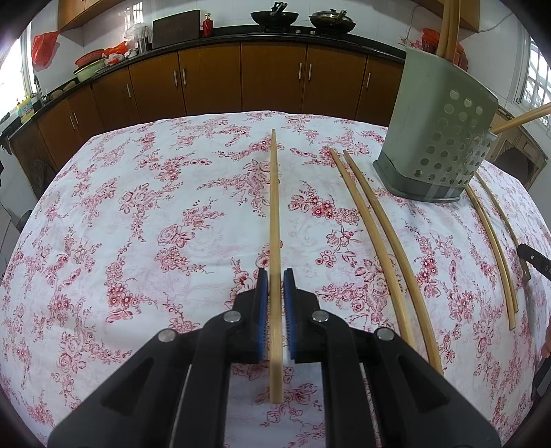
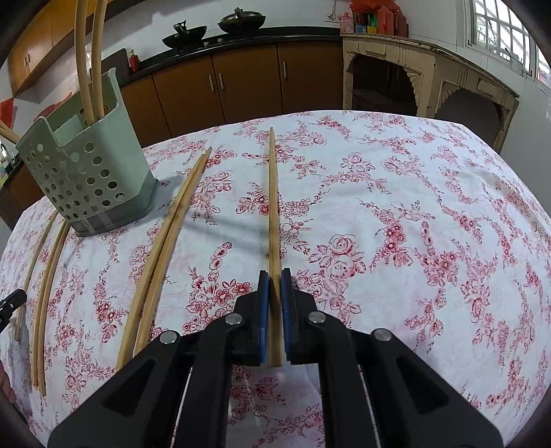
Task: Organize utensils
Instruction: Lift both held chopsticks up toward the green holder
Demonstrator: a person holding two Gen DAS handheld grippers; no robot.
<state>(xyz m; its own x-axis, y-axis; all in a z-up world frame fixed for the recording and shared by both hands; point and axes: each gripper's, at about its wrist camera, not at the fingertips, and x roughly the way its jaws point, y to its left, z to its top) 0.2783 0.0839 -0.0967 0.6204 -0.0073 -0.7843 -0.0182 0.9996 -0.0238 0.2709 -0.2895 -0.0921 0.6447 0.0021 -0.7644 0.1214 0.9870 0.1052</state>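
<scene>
Each tool, left (image 1: pixel 274 279) and right (image 2: pixel 274 277), was clamped on one chopstick (image 1: pixel 274 206) (image 2: pixel 273 200), likely bound for the holder (image 1: pixel 437 138) near the counter's (image 1: pixel 137 213) far edge.

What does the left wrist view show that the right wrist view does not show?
Only the left wrist view: the left gripper shut on a chopstick, a dark cutting board on the counter, and a red bag near the window.

Only the right wrist view: the right gripper shut on another chopstick, and a worn cream cabinet.

Both views: the green perforated holder with chopsticks standing in it, loose chopstick pairs on the floral tablecloth, and two woks on the stove.
</scene>
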